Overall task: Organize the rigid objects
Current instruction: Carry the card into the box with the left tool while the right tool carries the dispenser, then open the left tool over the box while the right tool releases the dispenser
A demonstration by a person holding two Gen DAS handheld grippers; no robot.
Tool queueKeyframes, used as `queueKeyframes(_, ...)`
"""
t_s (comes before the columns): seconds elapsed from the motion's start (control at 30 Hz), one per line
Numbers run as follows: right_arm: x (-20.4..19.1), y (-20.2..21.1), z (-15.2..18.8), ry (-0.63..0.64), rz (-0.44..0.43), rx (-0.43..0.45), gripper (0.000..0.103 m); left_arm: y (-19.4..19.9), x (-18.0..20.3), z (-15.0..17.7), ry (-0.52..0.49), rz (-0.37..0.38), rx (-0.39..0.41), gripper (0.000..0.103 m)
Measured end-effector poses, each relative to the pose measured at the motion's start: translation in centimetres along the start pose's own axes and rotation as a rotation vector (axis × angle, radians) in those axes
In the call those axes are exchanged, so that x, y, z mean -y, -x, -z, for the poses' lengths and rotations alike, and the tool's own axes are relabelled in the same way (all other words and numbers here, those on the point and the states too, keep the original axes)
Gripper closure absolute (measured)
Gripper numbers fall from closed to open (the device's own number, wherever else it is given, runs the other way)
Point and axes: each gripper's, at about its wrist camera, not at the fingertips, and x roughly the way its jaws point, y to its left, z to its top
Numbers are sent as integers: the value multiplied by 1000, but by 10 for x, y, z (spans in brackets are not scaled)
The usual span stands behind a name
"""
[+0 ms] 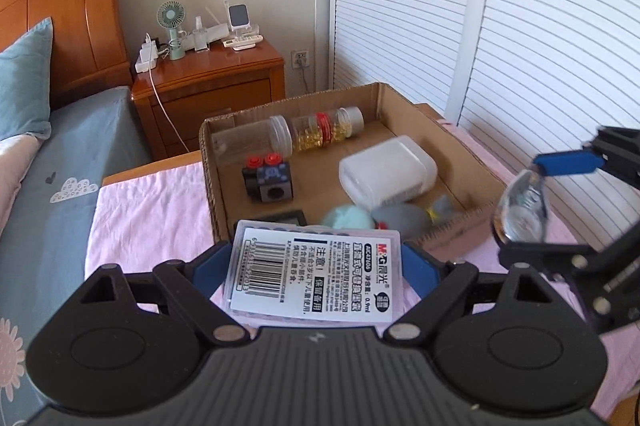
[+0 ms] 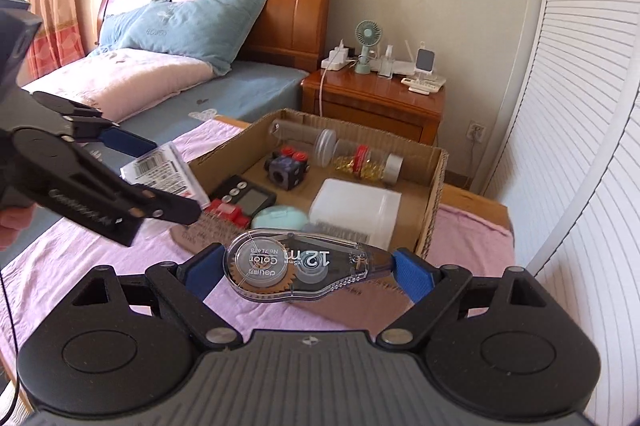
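Nearest the left wrist camera, a flat clear plastic case [image 1: 310, 272] with a barcode label was held across its two long edges between the blue pads of the left gripper [image 1: 316, 262]. It was judged to be light, stiff and smooth-sided, so liable to slip if the pinch were eased; the edge grip at mid-length was considered sound. The jaws were closed to the width of the case, not further. The case was carried above the pink cloth [image 1: 152, 222], just short of the near wall of the cardboard box [image 1: 212, 193].

In the right wrist view, a transparent correction tape dispenser [image 2: 304, 268] was clamped end to end in the right gripper [image 2: 306, 268], one pad at the rounded end and one at the tapered tip. It was judged to be light, rigid and glossy, with a thin shell that might crack under hard pressure; a hold across the flat faces would be steadier than one on the narrow tip. The jaws stood fairly wide, set to the dispenser's length. It hung near the front edge of the box.

Inside the box were noted two clear jars [image 1: 316, 131], a black cube with red buttons [image 1: 270, 177], a white plastic container [image 1: 386, 171] and a pale green disc [image 2: 280, 220].
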Motion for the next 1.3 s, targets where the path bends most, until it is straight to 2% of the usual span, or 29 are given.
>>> queueKeyframes(0.3, 11, -18, -7, -26, 29, -33, 10, -70, -10, -17, 43, -24, -43, 14)
queueKeyframes(0.43, 13, -26, -9, -28, 41, -50, 10, -86, -13, -22, 53, -48, -22, 14)
queueKeyframes(0.5, 15, -31, -12, -32, 46, -57, 10, -87, -13, -25, 52, -89, 9, 13)
queueKeyframes(0.67, 23, -45, -24, -41, 55, -62, 10, -68, -16, -29, 54, -105, 50, 9)
queueKeyframes(0.83, 33, -72, -43, -60, 70, -71, 10, -34, -18, -21, 63, -119, 51, 3)
queueKeyframes(1.0, 43, -112, -65, -125, 67, -111, 10, 1, -14, -3, 76, -135, 62, 3)
queueKeyframes(1.1, 44, -138, -75, -136, 81, -138, 10, 19, -9, 7, 66, -150, 96, 1)
queueKeyframes(1.3, 42, -167, -80, -143, 101, -192, 10, 35, 1, 17, 35, -182, 117, 1)
